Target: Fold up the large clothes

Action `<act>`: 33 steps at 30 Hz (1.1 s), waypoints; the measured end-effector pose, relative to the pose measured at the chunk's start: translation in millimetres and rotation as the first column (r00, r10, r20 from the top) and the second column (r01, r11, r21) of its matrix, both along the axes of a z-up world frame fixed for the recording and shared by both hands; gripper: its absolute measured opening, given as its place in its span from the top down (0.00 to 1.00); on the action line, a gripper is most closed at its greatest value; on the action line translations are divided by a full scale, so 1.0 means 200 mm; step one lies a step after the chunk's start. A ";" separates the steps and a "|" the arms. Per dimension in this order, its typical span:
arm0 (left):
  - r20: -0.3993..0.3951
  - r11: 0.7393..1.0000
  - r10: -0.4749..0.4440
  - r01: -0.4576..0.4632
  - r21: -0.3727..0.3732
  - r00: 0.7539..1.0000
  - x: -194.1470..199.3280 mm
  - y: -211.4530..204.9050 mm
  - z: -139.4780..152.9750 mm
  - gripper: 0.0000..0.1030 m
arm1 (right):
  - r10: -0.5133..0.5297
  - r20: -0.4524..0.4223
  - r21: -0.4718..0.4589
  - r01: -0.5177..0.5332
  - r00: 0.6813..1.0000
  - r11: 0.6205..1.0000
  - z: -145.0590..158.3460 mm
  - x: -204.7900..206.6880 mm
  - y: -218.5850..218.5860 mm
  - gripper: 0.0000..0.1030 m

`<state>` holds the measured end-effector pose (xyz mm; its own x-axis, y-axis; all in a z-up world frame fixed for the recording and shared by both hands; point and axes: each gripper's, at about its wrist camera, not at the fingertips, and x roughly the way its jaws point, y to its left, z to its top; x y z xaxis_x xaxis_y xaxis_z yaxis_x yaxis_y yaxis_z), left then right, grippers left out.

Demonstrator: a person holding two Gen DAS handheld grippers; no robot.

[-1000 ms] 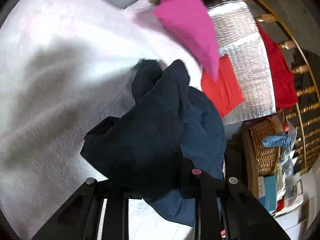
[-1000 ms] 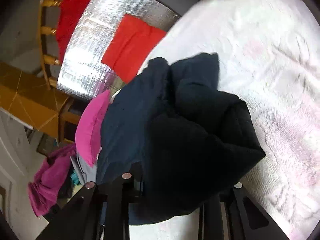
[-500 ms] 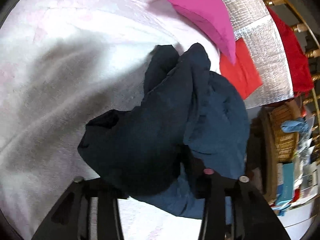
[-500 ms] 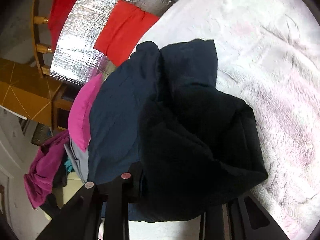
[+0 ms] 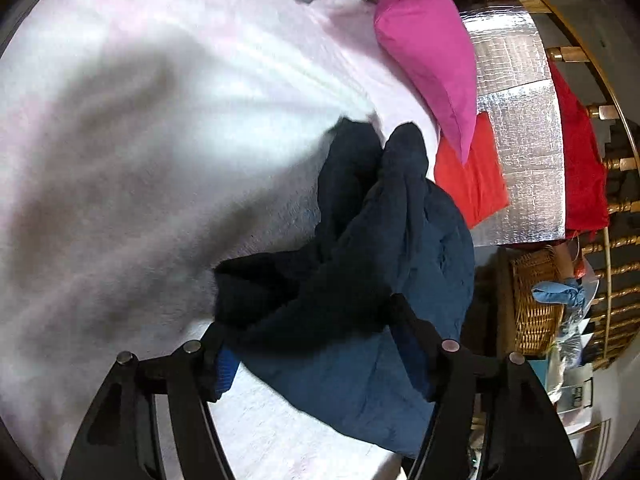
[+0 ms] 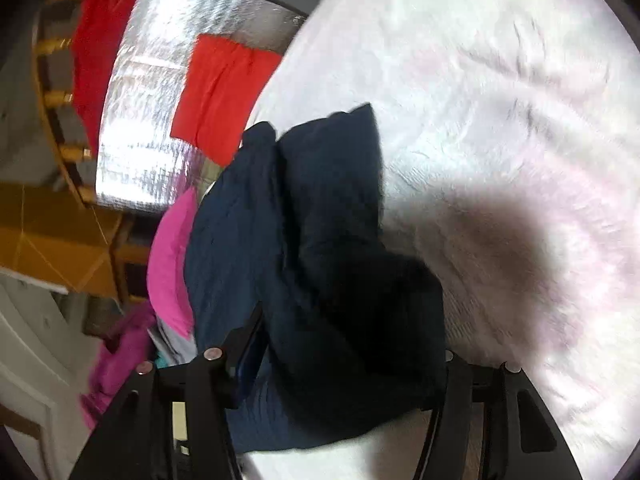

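Observation:
A large dark navy garment [image 5: 372,280] lies bunched on the white fluffy blanket [image 5: 140,160]. My left gripper [image 5: 320,344] has wide-set fingers with the garment's near edge bunched between them; whether it grips the cloth I cannot tell. In the right wrist view the same garment [image 6: 320,260] fills the space between the fingers of my right gripper [image 6: 340,376], which also stand wide apart. The cloth hides the fingertips. The blanket [image 6: 500,140] spreads to the right.
A pink pillow [image 5: 432,52] and a red folded cloth [image 5: 472,176] lie on a silver foil mat [image 5: 520,128] beyond the garment. A wicker basket [image 5: 532,300] stands at the right. Wooden railing [image 5: 616,160] borders the bed. The red cloth [image 6: 220,92] also shows in the right wrist view.
Both grippers' fingers have spread wider apart around the garment. Both views have shifted and the bundle now sits lower on the blanket.

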<state>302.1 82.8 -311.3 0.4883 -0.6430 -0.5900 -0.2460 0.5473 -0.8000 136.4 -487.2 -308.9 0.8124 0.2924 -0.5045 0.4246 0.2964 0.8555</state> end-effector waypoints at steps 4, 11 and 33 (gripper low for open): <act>0.050 1.000 -0.004 0.004 0.009 0.999 0.00 -0.03 0.03 0.67 | 0.001 0.023 -0.101 0.002 1.000 0.995 0.06 0.01 0.03 0.66; 0.123 0.998 -0.024 0.017 0.062 0.992 -0.06 -0.01 0.13 0.79 | 0.019 0.053 -0.312 -0.002 0.998 0.950 0.23 -0.04 0.12 0.73; 0.260 0.614 -0.148 -0.118 0.781 0.954 -0.50 -0.19 0.73 0.23 | 0.023 -0.165 -0.580 -0.116 0.986 0.806 0.59 -0.35 0.27 0.35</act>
